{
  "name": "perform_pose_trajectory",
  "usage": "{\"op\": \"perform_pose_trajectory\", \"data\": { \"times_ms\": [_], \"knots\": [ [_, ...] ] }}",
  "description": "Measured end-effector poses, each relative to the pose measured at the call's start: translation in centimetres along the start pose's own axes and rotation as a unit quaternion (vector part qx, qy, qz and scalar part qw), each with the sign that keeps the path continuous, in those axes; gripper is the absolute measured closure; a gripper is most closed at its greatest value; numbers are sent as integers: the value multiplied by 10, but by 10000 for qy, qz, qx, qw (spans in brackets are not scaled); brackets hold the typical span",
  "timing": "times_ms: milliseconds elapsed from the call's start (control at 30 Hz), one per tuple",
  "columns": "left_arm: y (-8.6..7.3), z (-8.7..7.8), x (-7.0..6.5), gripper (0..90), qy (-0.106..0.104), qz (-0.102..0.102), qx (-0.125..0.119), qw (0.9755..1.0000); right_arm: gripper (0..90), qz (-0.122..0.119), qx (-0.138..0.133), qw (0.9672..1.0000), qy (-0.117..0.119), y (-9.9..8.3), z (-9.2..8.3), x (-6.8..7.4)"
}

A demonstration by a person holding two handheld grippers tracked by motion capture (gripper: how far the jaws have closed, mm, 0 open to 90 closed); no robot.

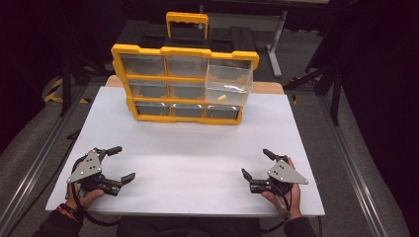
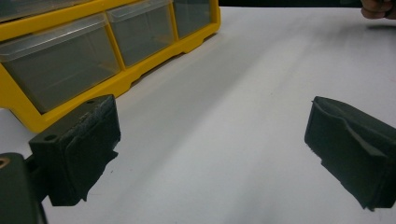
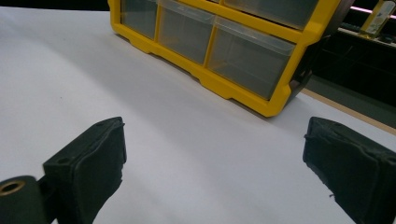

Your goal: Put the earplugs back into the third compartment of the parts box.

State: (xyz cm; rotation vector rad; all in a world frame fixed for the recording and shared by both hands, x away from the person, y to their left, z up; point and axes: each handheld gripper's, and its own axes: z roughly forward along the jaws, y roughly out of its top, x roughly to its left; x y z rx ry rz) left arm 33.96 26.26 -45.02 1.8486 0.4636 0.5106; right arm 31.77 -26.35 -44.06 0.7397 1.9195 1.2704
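A yellow organiser with clear drawers in three rows stands upright at the back of the white table. Its top-right drawer is pulled out, with a small pale yellow piece inside. My left gripper rests at the front left, held by a hand, open with nothing between its fingers. At the front right my right gripper also stands open and holds nothing. The organiser's bottom row appears in the left gripper view, and its lower right corner in the right gripper view.
Bare white table surface lies between both grippers and the organiser. A black case with a yellow handle sits behind the organiser. Dark floor, metal rails and stand legs surround the table.
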Motion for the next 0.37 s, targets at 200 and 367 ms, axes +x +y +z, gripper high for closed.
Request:
{"op": "perform_pose_trajectory", "data": {
  "times_ms": [200, 367],
  "knots": [
    [0, 2, 4, 45, -10, -21, -14, 10000, 71, -5, 103, 9999, -40, -4, 1, -3],
    [1, 3, 2, 44, 41, -32, 9, 10000, 85, 66, 50, 9998, -161, -3, -1, -3]
  ]
}}
